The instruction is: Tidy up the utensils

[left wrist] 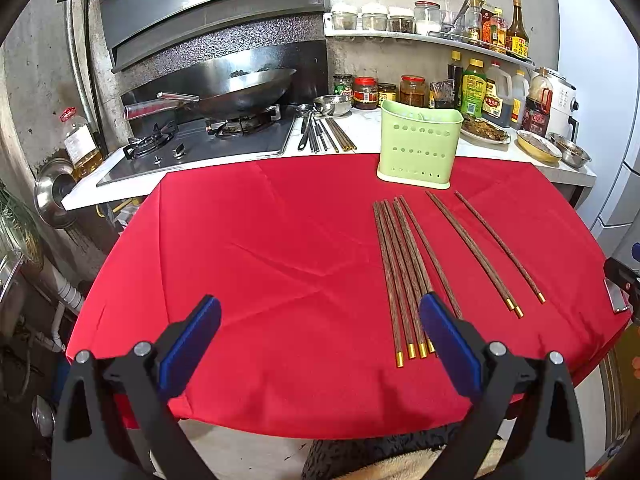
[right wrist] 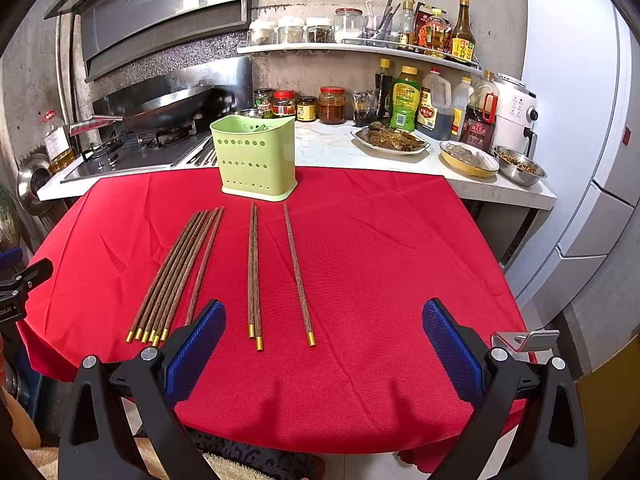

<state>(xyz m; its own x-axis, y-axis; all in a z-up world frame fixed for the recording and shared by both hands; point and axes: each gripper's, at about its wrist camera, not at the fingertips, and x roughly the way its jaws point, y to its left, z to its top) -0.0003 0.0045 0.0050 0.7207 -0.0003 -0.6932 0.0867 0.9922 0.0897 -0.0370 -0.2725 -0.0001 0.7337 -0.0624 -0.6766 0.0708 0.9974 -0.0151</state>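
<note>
Several brown wooden chopsticks with gold ends lie on a red tablecloth (left wrist: 280,260). A tight bundle (left wrist: 400,272) (right wrist: 176,272) lies left of a close pair (left wrist: 472,252) (right wrist: 253,272) and a single chopstick (left wrist: 500,244) (right wrist: 298,272). A pale green perforated utensil holder (left wrist: 418,146) (right wrist: 256,158) stands upright at the cloth's far edge. My left gripper (left wrist: 320,316) hangs open over the near cloth, its right finger just by the bundle's gold ends. My right gripper (right wrist: 324,320) is open near the front edge, with the pair and the single chopstick between its fingers' lines.
Behind the table runs a white counter (right wrist: 332,148) with a gas stove (left wrist: 200,140), a wok (left wrist: 240,92), metal utensils (left wrist: 320,134), jars, sauce bottles (right wrist: 404,100), food dishes (right wrist: 390,138) and a white appliance (right wrist: 516,112). A fridge (right wrist: 580,120) stands at right.
</note>
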